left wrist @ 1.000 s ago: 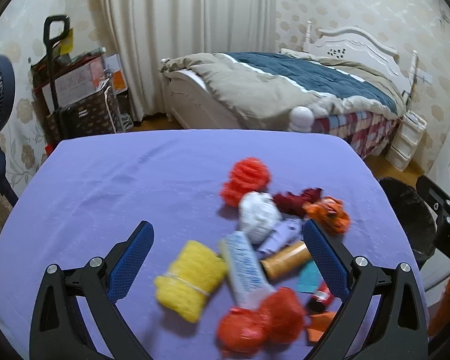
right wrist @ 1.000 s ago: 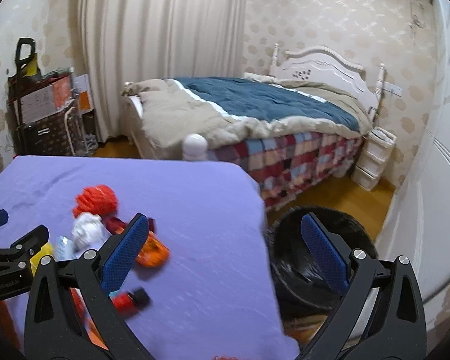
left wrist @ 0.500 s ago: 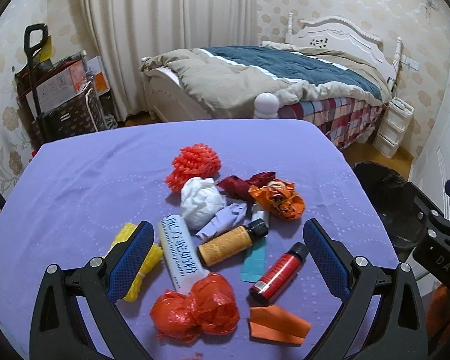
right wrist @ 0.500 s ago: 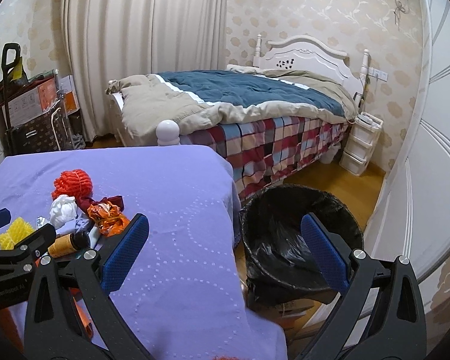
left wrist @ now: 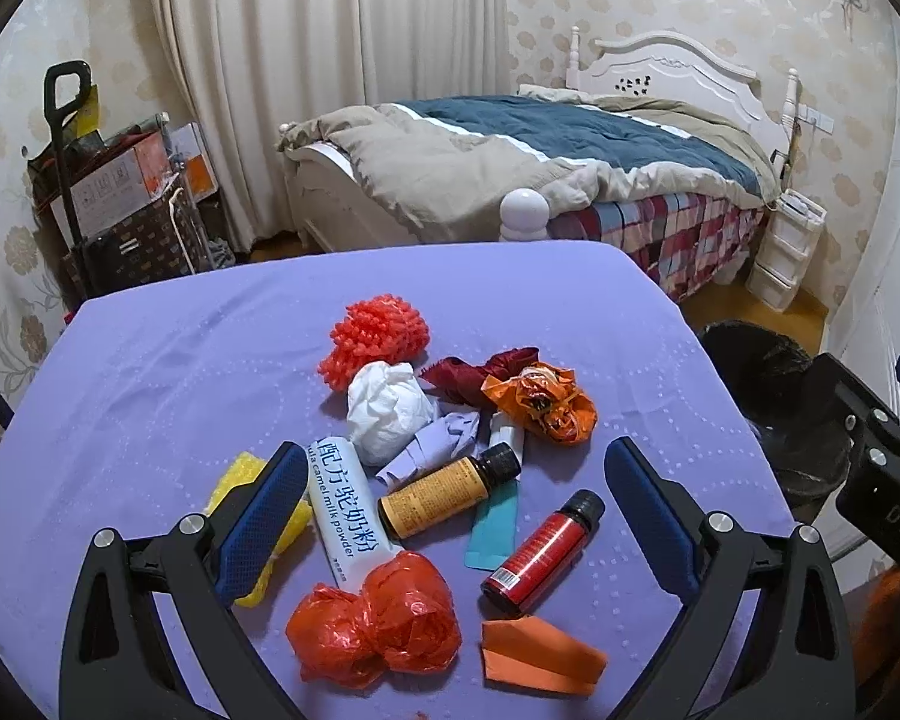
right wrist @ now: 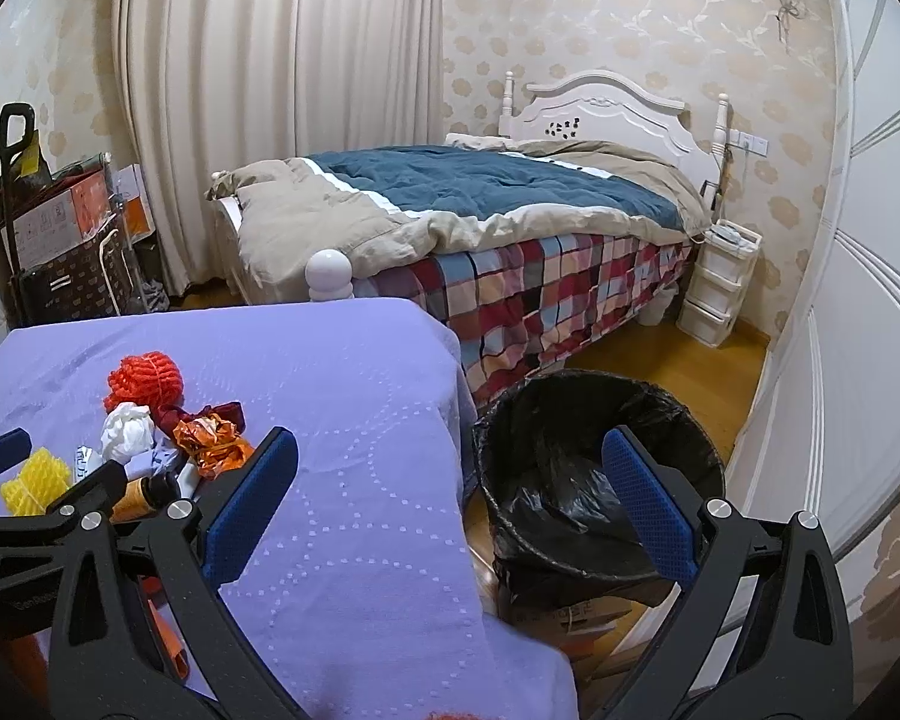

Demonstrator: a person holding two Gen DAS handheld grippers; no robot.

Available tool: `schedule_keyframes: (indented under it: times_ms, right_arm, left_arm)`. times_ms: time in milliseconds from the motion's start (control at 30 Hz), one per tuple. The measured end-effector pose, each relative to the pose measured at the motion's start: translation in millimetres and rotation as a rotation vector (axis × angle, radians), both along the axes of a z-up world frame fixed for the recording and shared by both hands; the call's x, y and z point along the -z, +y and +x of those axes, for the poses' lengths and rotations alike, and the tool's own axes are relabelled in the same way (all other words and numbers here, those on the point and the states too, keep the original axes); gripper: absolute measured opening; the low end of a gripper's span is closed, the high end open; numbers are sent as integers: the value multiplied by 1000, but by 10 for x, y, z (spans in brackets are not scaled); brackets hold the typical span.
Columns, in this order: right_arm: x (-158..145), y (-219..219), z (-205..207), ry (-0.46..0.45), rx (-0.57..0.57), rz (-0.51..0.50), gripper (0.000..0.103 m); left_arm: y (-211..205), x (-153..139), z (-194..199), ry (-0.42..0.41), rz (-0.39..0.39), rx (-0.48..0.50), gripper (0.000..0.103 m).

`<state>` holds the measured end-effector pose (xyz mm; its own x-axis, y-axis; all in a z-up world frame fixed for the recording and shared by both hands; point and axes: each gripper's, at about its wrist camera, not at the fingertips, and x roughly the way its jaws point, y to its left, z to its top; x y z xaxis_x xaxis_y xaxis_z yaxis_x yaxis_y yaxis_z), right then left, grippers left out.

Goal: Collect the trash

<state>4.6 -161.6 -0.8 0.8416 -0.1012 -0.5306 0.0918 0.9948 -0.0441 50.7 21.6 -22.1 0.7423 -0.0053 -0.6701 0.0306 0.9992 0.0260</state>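
A pile of trash is seen on the purple-clothed surface point(left wrist: 150, 360), between the blue pads of the left claw point(left wrist: 456, 504), whose jaws are spread wide apart with nothing held. The right claw point(right wrist: 450, 498) is likewise held wide apart and empty, aimed over the surface's right edge toward the round bin lined with a black bag point(right wrist: 594, 468), which stands on the floor just beside that edge.

At the far end of the pile an orange-red foam fruit net point(left wrist: 381, 339) is noted, touching a crumpled white tissue point(left wrist: 387, 411). Right of the tissue a dark red fabric scrap point(left wrist: 486, 369) and a crumpled orange foil wrapper point(left wrist: 543, 402) lie touching. In the middle, a small amber bottle with a black cap point(left wrist: 447, 492) lies on its side, beside a white milk powder sachet point(left wrist: 345, 510) and a crumpled lilac paper point(left wrist: 435, 447). A teal paper strip point(left wrist: 492, 525) lies between the amber bottle and a red bottle with a black cap point(left wrist: 540, 546). A yellow foam net point(left wrist: 258, 522) is partly hidden behind the left pad. Nearest, a scrunched red plastic bag point(left wrist: 378, 618) and a folded orange paper point(left wrist: 537, 657) are recorded.

A bed with a blue and beige quilt point(right wrist: 480, 204) stands beyond the surface.
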Motion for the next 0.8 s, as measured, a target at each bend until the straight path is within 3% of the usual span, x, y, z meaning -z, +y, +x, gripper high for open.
schedule_keyframes:
  times_ms: [800]
  right_arm:
    - [5,-5,-8,2,-1,1,99]
  left_arm:
    - [13,-67,-44,3,-4,18,92]
